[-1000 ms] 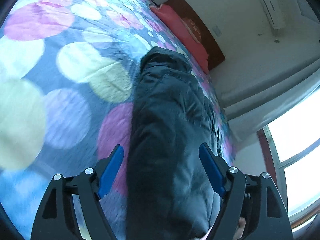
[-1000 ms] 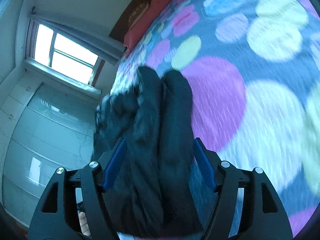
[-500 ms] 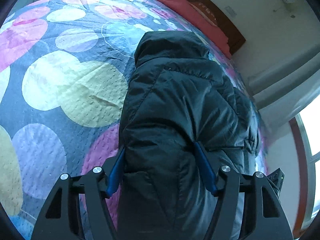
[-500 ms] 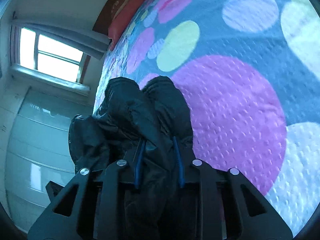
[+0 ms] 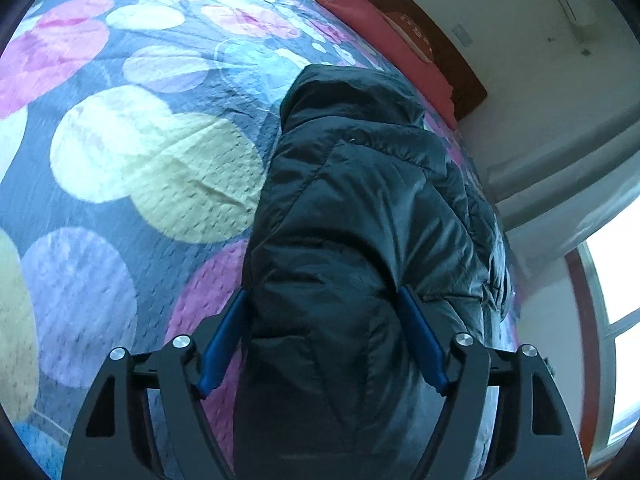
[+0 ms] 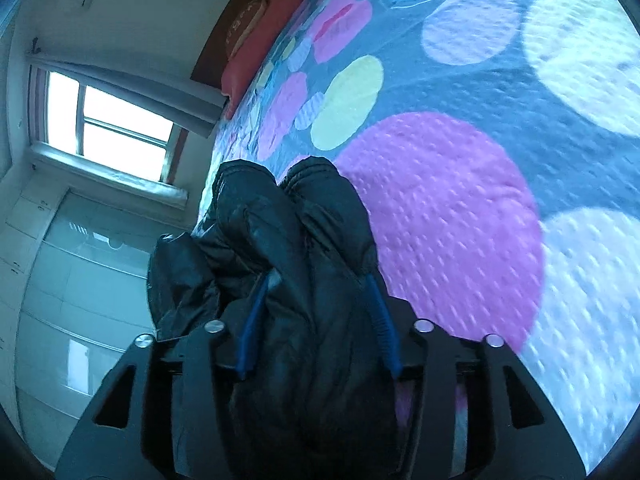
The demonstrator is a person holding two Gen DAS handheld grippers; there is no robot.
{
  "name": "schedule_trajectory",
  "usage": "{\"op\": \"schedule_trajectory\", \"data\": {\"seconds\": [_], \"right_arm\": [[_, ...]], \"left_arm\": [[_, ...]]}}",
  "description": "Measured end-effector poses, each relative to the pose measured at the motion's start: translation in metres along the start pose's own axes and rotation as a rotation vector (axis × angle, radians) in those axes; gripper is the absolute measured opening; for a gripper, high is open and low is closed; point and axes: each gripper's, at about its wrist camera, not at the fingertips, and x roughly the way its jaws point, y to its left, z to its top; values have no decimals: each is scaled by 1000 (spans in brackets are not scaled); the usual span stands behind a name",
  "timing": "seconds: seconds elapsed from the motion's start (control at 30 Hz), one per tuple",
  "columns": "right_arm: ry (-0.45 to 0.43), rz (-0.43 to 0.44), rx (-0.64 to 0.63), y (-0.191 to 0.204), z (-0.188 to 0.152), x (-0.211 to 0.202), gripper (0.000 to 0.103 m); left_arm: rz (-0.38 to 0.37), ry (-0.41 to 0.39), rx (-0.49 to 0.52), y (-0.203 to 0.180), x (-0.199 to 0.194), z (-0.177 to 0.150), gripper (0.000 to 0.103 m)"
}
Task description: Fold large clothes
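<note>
Dark padded jacket [image 5: 360,240] lying folded lengthwise on the bed's spotted quilt [image 5: 160,168], collar end pointing toward the red pillow [image 5: 384,36] at the headboard. Left gripper [image 5: 324,336] straddling the thick near edge, blue fingers [image 5: 222,340] on either side of the bulk and opening at this moment; fabric fills the gap and presses against both inner faces, so probably still a loose hold rather than a full release. Right gripper [image 6: 316,320] around a bunched part of the same jacket [image 6: 304,248], fingers [image 6: 380,320] also opening, cloth between them and bulging over the left one.

To do this step well: set both ends down level on the quilt before letting go, so the puffy layers don't spring apart. Keep both hands spreading evenly and draw straight back along the fold line, not sideways, to avoid dragging the top layer off the bottom one. Slippery shell likely to slide; a light press on top after release would help flatten trapped air.

Hard to tell: whether the sleeves are tucked inside, since only the outer shell shows. Lower hem cut off beneath both grippers. Far side of the jacket by the bed's edge hidden in the left view. Exact contact of the pads buried in folds in the right view.
</note>
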Motion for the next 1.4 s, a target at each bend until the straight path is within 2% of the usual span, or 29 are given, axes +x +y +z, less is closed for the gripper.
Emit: {"op": "schedule_trajectory", "data": {"seconds": [0.13,0.47,0.73,0.93,1.17,1.3,1.4], "right_arm": [[-9,-4,-3,-7,-14,-17,54],[-24,-2,-20,-2,-46,-55,56],[-35,-62,-80,5,-72,-78,56],[-22,-96,-88,0,-91,-89,56],[-51,-183,-159,9,-111,-113,56],[-79,-279,-256,29,-125,-126,57],[-110,-367,-354,48,-140,-134,64]], "left_arm": [[0,-28,-6,2,-10,-9,76],[24,-74,24,-2,-46,-48,76],[45,-85,78,-5,-66,-80,76],[44,-91,84,-4,-74,-92,76],[92,-113,137,-9,-90,-109,76],[177,-137,210,-20,-104,-126,76],[230,-155,277,-30,-112,-138,76]]}}
